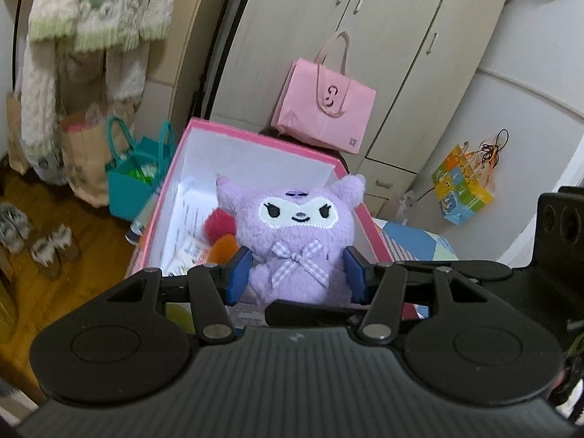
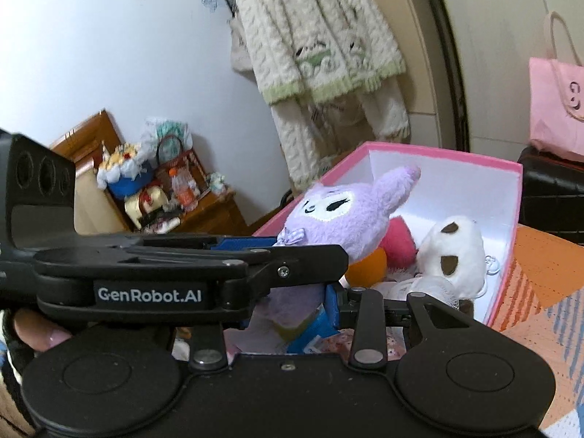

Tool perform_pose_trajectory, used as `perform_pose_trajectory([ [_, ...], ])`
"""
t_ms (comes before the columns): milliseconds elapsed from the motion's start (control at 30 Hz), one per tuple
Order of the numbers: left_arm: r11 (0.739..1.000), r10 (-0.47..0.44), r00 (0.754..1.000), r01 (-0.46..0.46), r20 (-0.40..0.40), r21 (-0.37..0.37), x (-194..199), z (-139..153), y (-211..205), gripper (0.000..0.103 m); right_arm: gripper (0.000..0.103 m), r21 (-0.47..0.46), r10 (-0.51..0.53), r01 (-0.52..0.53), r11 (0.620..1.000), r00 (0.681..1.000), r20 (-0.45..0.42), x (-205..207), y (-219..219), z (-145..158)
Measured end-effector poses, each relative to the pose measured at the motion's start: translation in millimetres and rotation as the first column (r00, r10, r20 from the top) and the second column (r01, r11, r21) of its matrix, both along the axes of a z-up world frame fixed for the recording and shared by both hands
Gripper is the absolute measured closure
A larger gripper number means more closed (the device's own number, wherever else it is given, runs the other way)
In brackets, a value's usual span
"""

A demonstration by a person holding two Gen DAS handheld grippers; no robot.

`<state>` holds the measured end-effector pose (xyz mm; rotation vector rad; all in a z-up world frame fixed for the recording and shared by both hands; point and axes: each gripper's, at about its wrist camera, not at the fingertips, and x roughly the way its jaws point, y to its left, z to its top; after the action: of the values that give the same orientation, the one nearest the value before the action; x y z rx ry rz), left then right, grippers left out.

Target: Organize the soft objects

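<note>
A purple plush [image 1: 295,226] with a checked bow is upright between the blue pads of my left gripper [image 1: 297,273], which is shut on its body. Behind it stands a pink box [image 1: 255,135] with a white inside, holding a red and an orange soft item [image 1: 219,226]. In the right wrist view the left gripper [image 2: 292,252] crosses in front, carrying the purple plush [image 2: 339,215] at the near corner of the pink box [image 2: 438,151]. A white plush with brown spots [image 2: 456,255] lies in the box. My right gripper [image 2: 284,310] shows only one blue pad [image 2: 330,306]; the other is hidden.
A pink paper bag [image 1: 325,109] stands before grey cupboards [image 1: 401,54]. A teal bag [image 1: 135,179] and slippers [image 1: 51,244] are on the wooden floor at the left. A knit sweater [image 2: 321,36] hangs above. A cluttered wooden cabinet [image 2: 164,189] is far left; a patterned cover [image 2: 540,273] lies right.
</note>
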<state>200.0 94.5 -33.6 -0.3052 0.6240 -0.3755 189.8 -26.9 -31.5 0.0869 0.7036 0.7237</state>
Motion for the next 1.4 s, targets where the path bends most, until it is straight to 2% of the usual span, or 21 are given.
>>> perform_pose_trajectory([
  [100, 1.000, -0.013, 1.000, 0.013, -0.022, 0.006, 2, -6, 1, 0.050, 0.061, -0.090, 0.029, -0.027, 0.996, 0.999, 0.025, -1, 7, -3],
  [333, 0.994, 0.046, 0.999, -0.047, 0.012, 0.098, -6, -7, -5, 0.049, 0.060, -0.119, 0.064, -0.064, 0.991, 0.998, -0.003, 8, 14, -6],
  [467, 0.981, 0.113, 0.991, -0.121, 0.066, 0.151, -16, -1, -3, 0.048, 0.049, -0.165, 0.037, -0.036, 0.986, 0.999, 0.002, 10, 13, -7],
  [500, 0.980, 0.119, 0.990, -0.129, 0.075, 0.152, -18, 2, -1, 0.048, 0.043, -0.170, 0.023, -0.022, 0.985, 1.000, 0.006, 6, 10, -8],
  [533, 0.981, 0.118, 0.990, -0.129, 0.078, 0.146, -21, 3, 1, 0.047, 0.042, -0.170, 0.011, -0.009, 0.985, 1.000, 0.012, 3, 6, -7],
  [867, 0.988, 0.129, 0.989, -0.134, 0.073, 0.071, -46, 13, 17, 0.045, 0.040, -0.140, -0.059, 0.075, 0.987, 0.991, 0.120, -38, -31, 18],
  [1067, 0.987, 0.126, 0.985, -0.137, 0.115, 0.087, -67, 25, 6, 0.039, 0.036, -0.133, -0.093, 0.120, 0.984, 0.978, 0.188, -64, -47, 31],
  [1400, 0.986, 0.093, 0.981, -0.114, 0.168, 0.120, -101, 43, -14, 0.029, 0.020, -0.141, -0.156, 0.196, 0.970, 0.954, 0.257, -103, -69, 42],
])
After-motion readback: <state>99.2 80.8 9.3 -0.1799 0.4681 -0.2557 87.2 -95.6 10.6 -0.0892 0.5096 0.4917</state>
